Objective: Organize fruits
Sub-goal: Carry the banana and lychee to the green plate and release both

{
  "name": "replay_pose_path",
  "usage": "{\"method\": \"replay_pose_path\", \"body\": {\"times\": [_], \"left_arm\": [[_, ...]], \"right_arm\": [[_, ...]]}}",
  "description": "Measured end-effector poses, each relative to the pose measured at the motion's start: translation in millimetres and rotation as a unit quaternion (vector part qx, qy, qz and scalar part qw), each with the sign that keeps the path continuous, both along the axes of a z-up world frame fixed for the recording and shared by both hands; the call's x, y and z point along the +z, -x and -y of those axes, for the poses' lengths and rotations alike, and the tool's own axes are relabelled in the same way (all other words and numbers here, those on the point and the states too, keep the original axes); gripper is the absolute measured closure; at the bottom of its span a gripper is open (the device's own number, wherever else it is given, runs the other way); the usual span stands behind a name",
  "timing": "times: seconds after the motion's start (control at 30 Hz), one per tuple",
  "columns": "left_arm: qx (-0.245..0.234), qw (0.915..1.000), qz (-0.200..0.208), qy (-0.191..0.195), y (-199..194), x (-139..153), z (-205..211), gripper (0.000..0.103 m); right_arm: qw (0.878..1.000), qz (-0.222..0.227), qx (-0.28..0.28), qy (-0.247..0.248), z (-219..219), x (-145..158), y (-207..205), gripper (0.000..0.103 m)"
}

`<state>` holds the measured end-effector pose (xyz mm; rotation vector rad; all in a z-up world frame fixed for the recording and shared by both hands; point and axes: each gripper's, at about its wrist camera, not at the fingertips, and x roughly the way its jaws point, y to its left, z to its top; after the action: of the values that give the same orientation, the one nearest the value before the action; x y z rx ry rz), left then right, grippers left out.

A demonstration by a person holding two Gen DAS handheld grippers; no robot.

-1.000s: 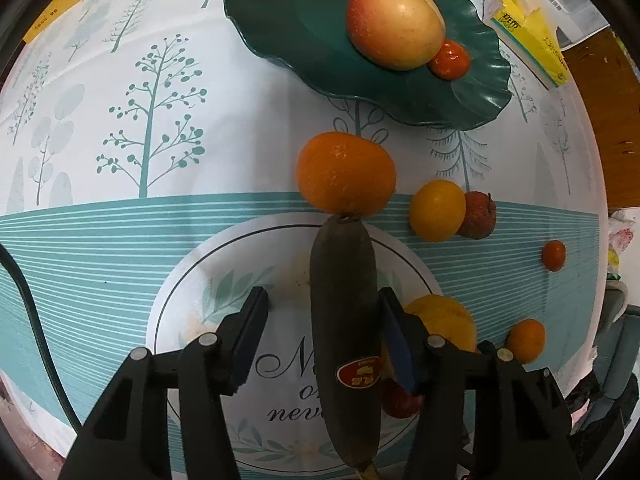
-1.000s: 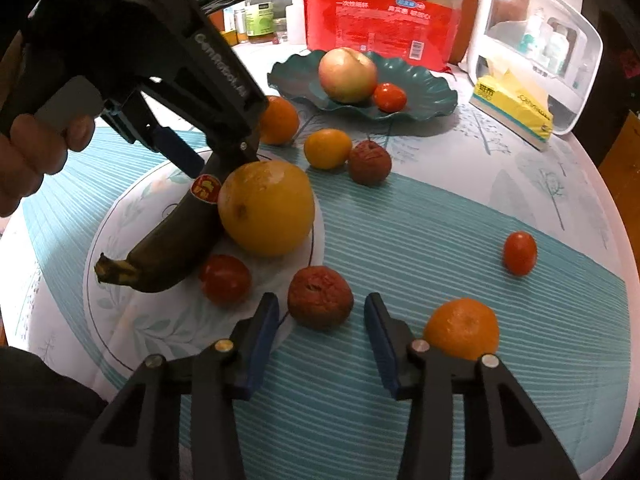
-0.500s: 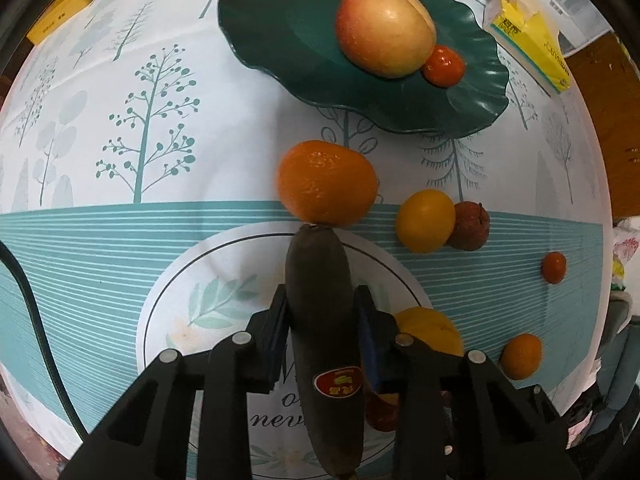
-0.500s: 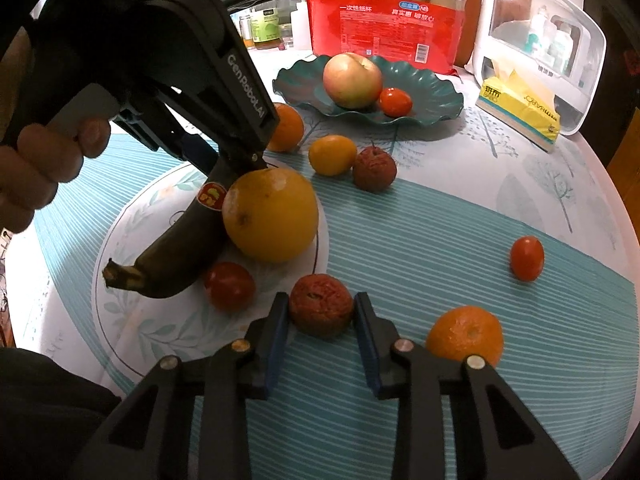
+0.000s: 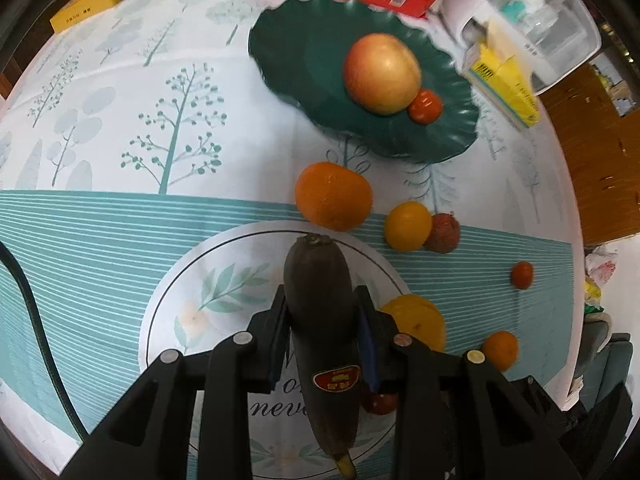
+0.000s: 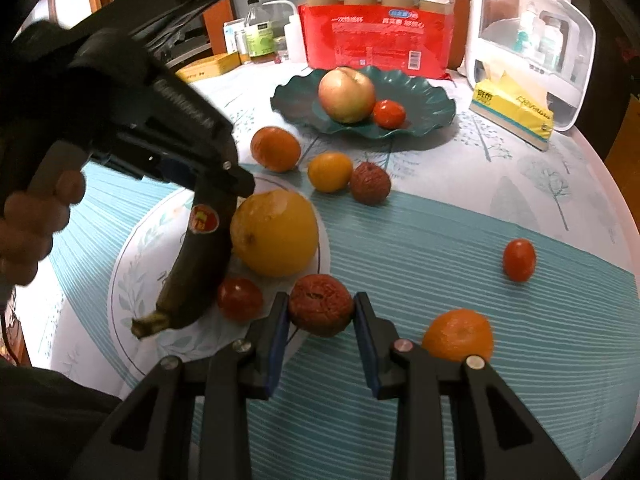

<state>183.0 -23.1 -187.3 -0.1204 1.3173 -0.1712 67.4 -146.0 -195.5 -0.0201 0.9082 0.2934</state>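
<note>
While both my grippers held fruit, the green plate (image 5: 304,40) waited beyond.
My left fingers (image 5: 280,320) clamped the blackened banana (image 5: 320,304) mid-length for balance; my right fingers (image 6: 276,340) pinched the wrinkled red fruit (image 6: 320,310) on the tabletop (image 6: 440,232).

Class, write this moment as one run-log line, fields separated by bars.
left gripper: shut on banana | right gripper: shut on wrinkled red fruit | green plate: apple, tomato
</note>
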Motion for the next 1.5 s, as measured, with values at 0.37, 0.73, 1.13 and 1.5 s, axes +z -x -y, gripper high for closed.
{"method": "replay_pose_path", "body": {"times": [0.37,0.73,1.13,1.5], "left_arm": [[-0.015,0.9952,0.092,0.032,22.2,51.5,-20.0,0.074],[-0.012,0.9879,0.152,0.027,27.3,96.1,-35.8,0.075],[-0.002,0.9755,0.22,0.011,-9.2,157.3,-57.8,0.075],[-0.026,0.9688,0.247,-0.001,-69.7,177.7,-48.5,0.075]], "right_arm": [[0.999,0.028,-0.02,-0.014,8.4,29.2,1.8,0.071],[0.997,0.073,-0.017,-0.021,6.3,66.0,-3.3,0.071],[0.993,0.12,-0.009,-0.015,4.4,104.5,-42.7,0.071],[0.99,0.133,-0.05,-0.011,24.4,117.4,-96.6,0.071]]}}
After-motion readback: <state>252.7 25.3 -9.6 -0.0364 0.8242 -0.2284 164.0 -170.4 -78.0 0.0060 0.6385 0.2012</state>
